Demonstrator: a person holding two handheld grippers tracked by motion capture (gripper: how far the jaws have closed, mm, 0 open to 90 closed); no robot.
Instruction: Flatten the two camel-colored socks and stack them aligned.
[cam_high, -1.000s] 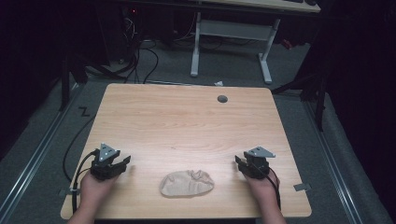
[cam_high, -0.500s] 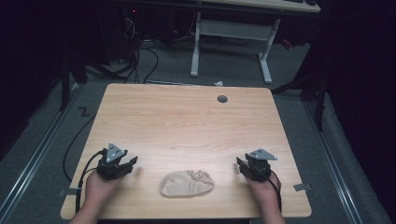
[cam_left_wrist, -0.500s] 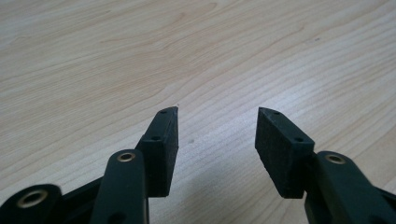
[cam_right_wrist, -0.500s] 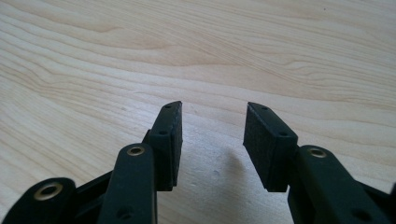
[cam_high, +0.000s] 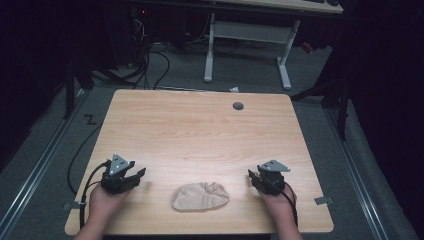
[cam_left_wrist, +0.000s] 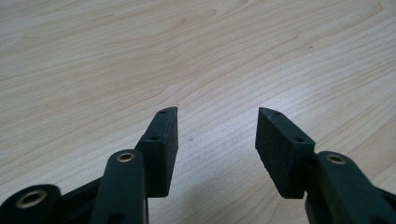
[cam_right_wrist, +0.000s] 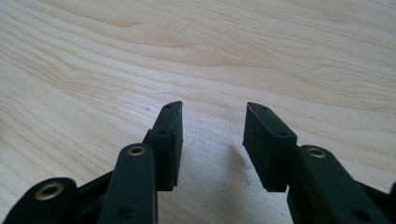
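One beige sock on table, between two claws, left claw and right claw both parted, empty

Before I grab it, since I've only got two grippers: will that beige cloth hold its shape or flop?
The cloth will probably flop: it lies crumpled, with soft folds. It looks thin and light, so one pinch should lift it, the rest dangling. Pushed, it would likely bunch rather than slide across the table.
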